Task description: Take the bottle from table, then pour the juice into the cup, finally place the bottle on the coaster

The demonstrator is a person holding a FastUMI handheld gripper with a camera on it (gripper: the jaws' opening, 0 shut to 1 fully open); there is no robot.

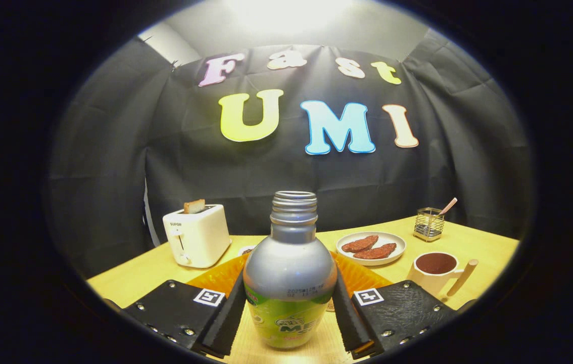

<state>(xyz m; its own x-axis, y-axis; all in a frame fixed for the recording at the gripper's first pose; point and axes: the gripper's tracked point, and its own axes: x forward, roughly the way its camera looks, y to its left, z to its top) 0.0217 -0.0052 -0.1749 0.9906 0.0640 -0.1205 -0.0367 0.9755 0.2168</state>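
Silver-shouldered bottle (289,283), uncapped and upright, sits between my 2 fingers (231,316), both pressed on its sides, above the wooden bench (473,242). Beyond them on the right stands the cup (437,275), holding dark contents. Orange coaster (365,280) lies behind the bottle.

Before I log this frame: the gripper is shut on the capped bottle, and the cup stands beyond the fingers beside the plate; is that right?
Not quite: in the gripper view the bottle is uncapped, its threaded neck open. The gripper is shut on it, and the cup stands beside the plate.
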